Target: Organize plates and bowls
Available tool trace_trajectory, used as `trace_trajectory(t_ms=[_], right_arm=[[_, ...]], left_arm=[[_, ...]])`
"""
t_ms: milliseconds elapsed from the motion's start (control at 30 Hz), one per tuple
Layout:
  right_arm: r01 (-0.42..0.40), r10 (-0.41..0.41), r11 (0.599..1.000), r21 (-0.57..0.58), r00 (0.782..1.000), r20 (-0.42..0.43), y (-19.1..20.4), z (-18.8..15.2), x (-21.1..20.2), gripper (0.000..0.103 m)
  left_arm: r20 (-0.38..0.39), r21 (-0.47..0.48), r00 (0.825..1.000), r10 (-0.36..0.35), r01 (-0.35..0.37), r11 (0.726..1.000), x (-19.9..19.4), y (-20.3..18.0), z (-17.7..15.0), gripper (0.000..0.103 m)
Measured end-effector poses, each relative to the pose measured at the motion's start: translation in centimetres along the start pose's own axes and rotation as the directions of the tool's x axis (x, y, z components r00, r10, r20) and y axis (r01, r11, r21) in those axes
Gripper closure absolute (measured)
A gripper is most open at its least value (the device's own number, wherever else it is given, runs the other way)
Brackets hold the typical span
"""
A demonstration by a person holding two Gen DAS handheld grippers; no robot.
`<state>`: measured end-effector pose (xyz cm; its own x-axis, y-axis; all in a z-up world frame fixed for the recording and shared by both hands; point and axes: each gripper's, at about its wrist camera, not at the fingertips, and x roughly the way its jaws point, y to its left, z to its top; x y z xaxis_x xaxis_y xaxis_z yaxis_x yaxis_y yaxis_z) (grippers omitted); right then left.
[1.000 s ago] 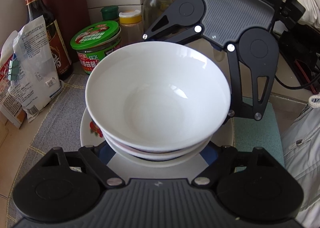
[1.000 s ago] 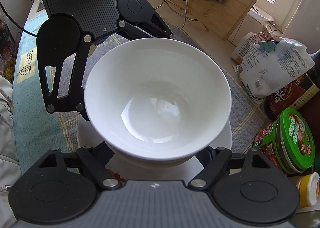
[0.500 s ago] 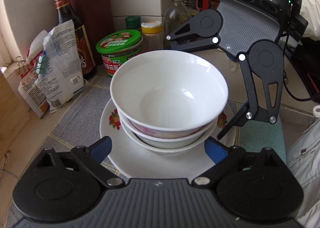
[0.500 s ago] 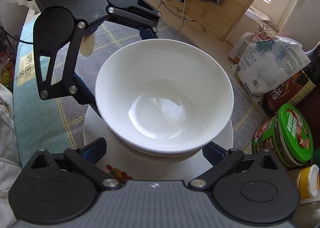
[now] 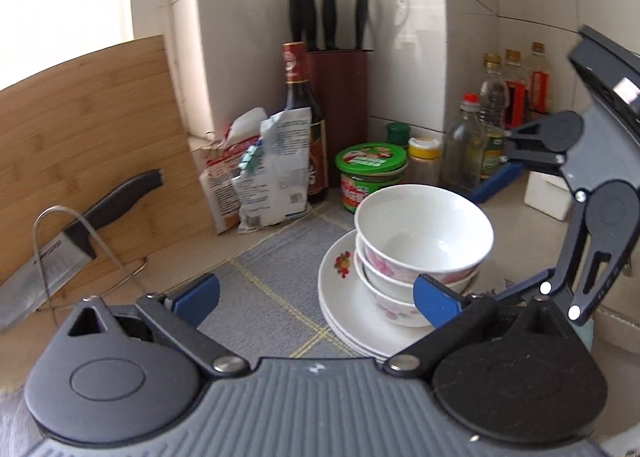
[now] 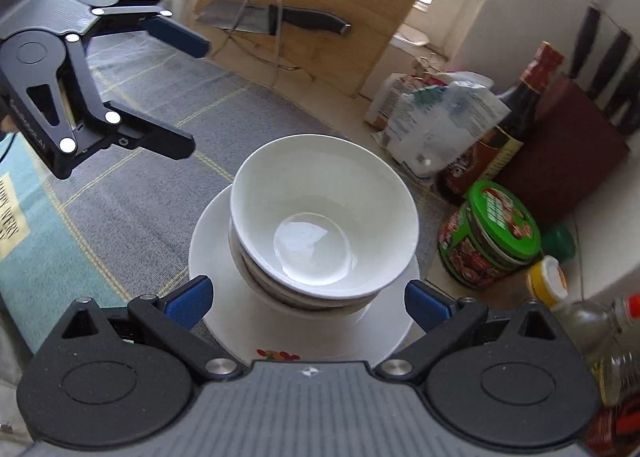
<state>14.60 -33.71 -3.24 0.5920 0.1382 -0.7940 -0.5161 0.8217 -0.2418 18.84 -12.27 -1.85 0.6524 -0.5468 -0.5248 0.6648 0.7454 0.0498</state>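
A plain white bowl (image 5: 424,225) (image 6: 320,217) tops a stack of pink-flowered bowls (image 5: 384,277) that stands on stacked white plates (image 5: 340,297) (image 6: 212,241) with a fruit print. My left gripper (image 5: 316,301) (image 6: 196,97) hangs to the left of the stack, clear of it. Its jaws are opening with only the mat between them. In the right wrist view my right gripper (image 6: 307,305) hovers open above the near side of the stack. Its blue pads (image 6: 188,303) flank the bowls without touching them.
A grey checked mat (image 5: 272,277) lies under the plates. A bamboo cutting board (image 5: 80,117) and a cleaver (image 5: 60,257) on a wire stand are at the left. Bags (image 5: 264,169), a sauce bottle (image 5: 298,105), a knife block (image 5: 344,97), a green-lidded jar (image 5: 370,173) and bottles (image 5: 472,145) crowd the corner.
Both grippers have opened wide and drawn back and up from the white bowl, which stays on the stack. The left one has swung off to the left.
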Motion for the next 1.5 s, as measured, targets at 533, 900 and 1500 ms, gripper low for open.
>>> trace_trajectory(t_ms=[533,900,1500], right_arm=[[0.261,-0.243,0.730,0.631,0.963,-0.117,7.8,-0.5,-5.3,0.000],[0.294,-0.300,0.673,0.679,0.947,-0.113,9.1,-0.3,-7.3,0.000],[0.290,-0.308,0.664,0.689,0.946,-0.102,9.3,-0.4,-8.0,0.000]], left_arm=[[-0.117,-0.158,0.988,0.102,-0.120,0.980,-6.7,-0.7,-1.6,0.001],[-0.112,-0.150,0.985,0.131,-0.147,0.978,-8.3,-1.0,-1.5,0.001],[-0.117,-0.141,0.986,0.123,-0.139,0.980,-8.8,-1.2,-1.4,0.001]])
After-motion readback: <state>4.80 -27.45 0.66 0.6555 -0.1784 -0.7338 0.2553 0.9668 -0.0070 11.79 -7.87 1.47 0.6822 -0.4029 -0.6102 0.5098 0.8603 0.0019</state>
